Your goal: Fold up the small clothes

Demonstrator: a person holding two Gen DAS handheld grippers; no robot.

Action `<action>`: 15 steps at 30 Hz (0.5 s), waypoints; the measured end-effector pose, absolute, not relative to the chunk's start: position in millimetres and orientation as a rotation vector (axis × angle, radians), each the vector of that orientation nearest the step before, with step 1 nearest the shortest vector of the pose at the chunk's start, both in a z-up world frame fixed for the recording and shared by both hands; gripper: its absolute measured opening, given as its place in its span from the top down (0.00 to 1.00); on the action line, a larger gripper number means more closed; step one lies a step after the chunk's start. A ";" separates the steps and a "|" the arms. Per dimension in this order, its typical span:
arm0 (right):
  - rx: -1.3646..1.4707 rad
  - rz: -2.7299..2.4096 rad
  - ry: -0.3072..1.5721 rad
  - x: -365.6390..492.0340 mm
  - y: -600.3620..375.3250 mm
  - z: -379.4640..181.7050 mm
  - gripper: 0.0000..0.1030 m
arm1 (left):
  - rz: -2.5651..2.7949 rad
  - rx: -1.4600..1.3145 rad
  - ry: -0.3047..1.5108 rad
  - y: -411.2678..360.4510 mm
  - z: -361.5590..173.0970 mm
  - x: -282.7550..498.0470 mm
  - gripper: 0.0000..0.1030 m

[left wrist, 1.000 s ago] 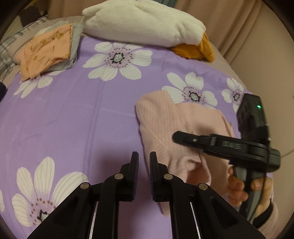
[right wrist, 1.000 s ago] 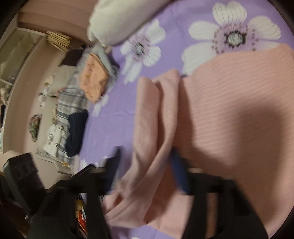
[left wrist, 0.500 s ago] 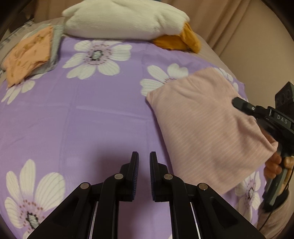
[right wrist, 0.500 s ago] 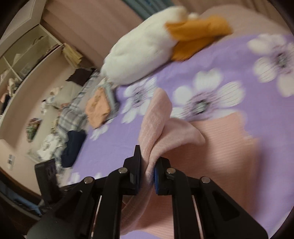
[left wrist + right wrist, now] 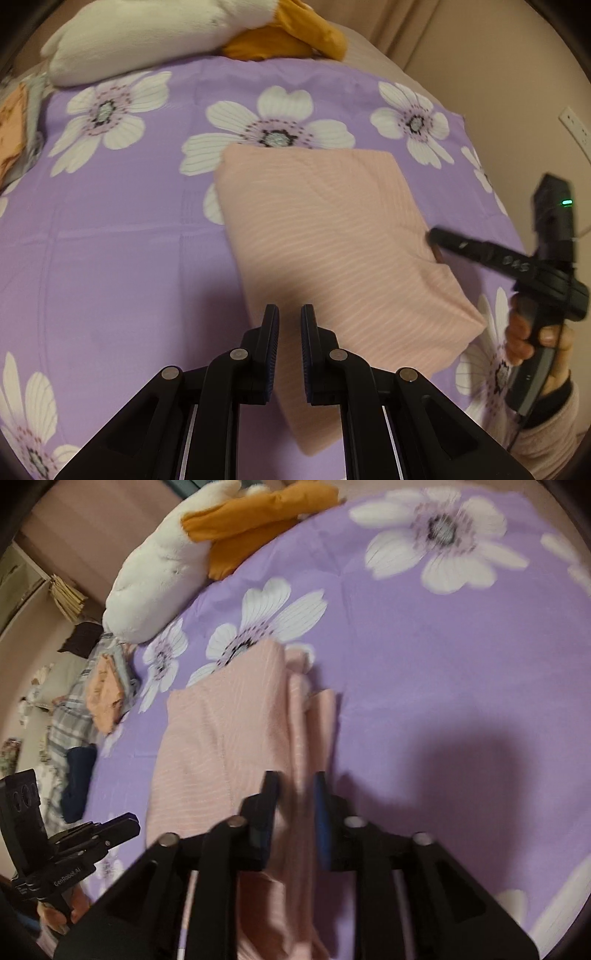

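1. Pink ribbed garment (image 5: 332, 236): folded to a rough rectangle, lying flat on the bed's purple floral sheet (image 5: 110, 240), near the sheet's right side in the left wrist view. Its right edge showed stacked layers with a narrow flap protruding (image 5: 325, 716).
2. Right tool (image 5: 293, 805): angled down over the garment's layered edge. Its jaws had just been opening and stood apart with the fabric edge between them; pads did not appear to press it. A hand (image 5: 532, 336) in a pink fuzzy sleeve gripped its handle.
3. Left tool (image 5: 289, 332): pointed steeply down at the garment's near edge, jaws nearly together, nothing between them.
4. Materials: garment of fine-ribbed knit with pale stripes; sheet smooth, printed with white flowers.
5. White plush toy with orange parts (image 5: 155, 33): at the bed's far end.
6. Peach patterned clothes (image 5: 105, 698): stacked at the far left edge, well apart from the garment.
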State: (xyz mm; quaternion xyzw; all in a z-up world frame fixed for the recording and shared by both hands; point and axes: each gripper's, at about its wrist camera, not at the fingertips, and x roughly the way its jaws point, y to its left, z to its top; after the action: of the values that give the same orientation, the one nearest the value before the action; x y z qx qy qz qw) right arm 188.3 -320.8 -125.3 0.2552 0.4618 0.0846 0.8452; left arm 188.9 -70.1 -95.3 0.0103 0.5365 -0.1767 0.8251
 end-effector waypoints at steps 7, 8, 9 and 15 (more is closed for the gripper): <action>0.465 0.370 0.831 153.7 -293.7 -76.6 0.75 | -0.387 0.046 1.134 -80.9 -100.1 190.1 0.94; 0.431 0.388 0.846 150.6 -284.1 -78.0 0.77 | -0.388 0.050 1.134 -82.7 -101.4 189.9 0.94; 0.402 0.394 0.858 148.6 -275.6 -80.6 0.78 | -0.386 0.056 1.135 -83.9 -102.7 189.5 0.94; 0.246 0.274 1.009 145.1 -264.7 -128.2 0.87 | -0.397 0.068 1.142 -88.9 -108.6 186.7 0.94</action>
State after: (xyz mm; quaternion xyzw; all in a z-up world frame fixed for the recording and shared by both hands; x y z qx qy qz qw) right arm 145.1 -264.7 -128.2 0.1172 0.4805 0.1304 0.8593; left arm 186.7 -88.8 -108.6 0.0322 0.5367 -0.1868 0.8222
